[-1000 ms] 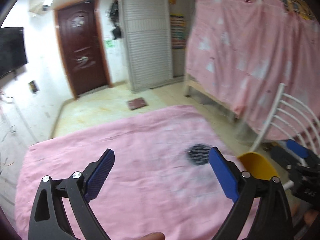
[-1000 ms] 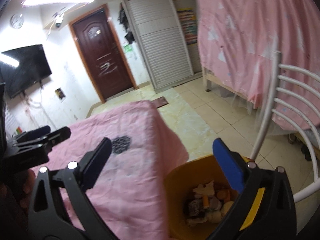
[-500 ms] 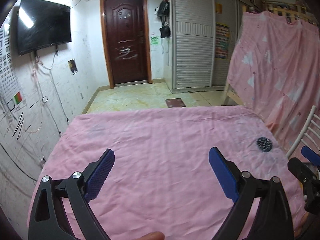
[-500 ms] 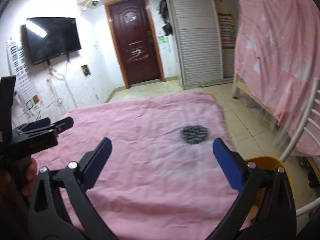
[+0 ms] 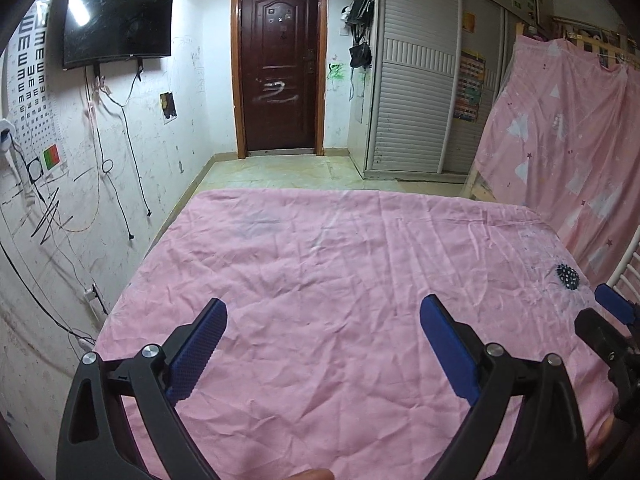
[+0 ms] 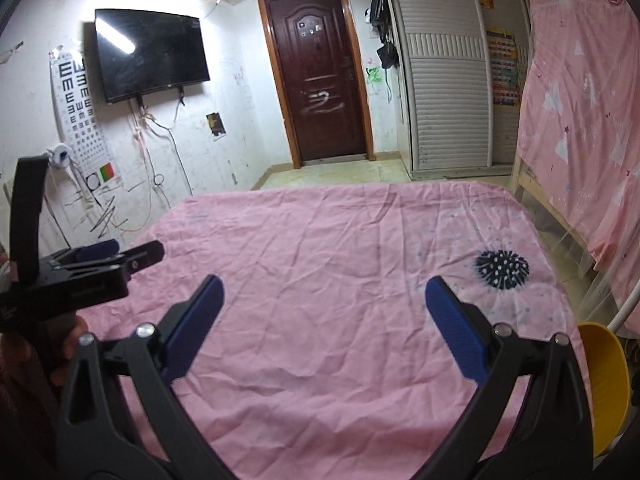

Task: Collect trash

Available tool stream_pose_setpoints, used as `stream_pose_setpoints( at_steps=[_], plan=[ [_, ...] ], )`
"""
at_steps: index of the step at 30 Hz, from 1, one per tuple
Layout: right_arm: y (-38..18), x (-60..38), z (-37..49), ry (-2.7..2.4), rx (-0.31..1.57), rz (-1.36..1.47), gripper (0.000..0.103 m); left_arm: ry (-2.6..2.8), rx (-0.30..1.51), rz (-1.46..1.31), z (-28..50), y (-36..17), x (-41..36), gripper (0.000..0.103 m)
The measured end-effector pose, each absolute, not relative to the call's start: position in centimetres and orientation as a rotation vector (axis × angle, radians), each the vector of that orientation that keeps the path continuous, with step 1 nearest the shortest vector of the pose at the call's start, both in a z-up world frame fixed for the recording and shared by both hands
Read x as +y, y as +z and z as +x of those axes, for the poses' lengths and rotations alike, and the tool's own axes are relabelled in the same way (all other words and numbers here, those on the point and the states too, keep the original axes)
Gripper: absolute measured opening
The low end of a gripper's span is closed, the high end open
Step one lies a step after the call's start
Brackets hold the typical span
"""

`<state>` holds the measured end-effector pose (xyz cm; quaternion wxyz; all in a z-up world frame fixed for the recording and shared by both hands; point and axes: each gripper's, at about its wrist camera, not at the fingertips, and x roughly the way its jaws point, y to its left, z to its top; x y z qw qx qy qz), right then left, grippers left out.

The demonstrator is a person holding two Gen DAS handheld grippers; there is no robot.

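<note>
My left gripper (image 5: 322,314) is open and empty above the near part of a table under a pink cloth (image 5: 340,280). My right gripper (image 6: 322,294) is open and empty above the same pink cloth (image 6: 340,264). A yellow trash bin (image 6: 604,384) stands off the table's right edge; its inside is hidden here. I see no loose trash on the cloth. The left gripper also shows at the left edge of the right wrist view (image 6: 120,254), and the right gripper shows at the right edge of the left wrist view (image 5: 612,308).
A dark dotted patch (image 6: 502,268) is printed on the cloth near its right side. A white chair (image 6: 628,300) stands by the bin. A pink curtained bed (image 5: 572,140) is on the right, a wall with a TV (image 5: 116,16) on the left, a brown door (image 5: 280,72) ahead.
Both grippers have swung left, away from the yellow bin, and now face straight over the table. The bin's contents have dropped out of the right view. Both stay open.
</note>
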<state>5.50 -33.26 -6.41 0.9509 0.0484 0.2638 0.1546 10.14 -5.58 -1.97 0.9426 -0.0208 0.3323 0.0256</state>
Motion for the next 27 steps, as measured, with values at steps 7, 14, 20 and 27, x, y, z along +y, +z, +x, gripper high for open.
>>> stream_pose_setpoints(
  at_steps=[7, 14, 20, 27],
  plan=[
    [-6.7, -33.2, 6.2, 0.315, 0.549, 0.105, 0.097, 0.065, 0.694, -0.058, 10.4, -3.0, -4.5, 0.090],
    [-6.7, -33.2, 6.1, 0.316, 0.550, 0.106, 0.097, 0.057, 0.698, -0.072, 10.4, -3.2, -4.1, 0.090],
    [-6.8, -33.3, 6.2, 0.317, 0.554, 0.113, 0.097, 0.056, 0.700, -0.074, 10.4, -3.3, -4.1, 0.090],
    [-7.0, -33.4, 6.3, 0.317, 0.557, 0.120, 0.097, 0.056, 0.703, -0.074, 10.4, -3.3, -4.1, 0.090]
  ],
)
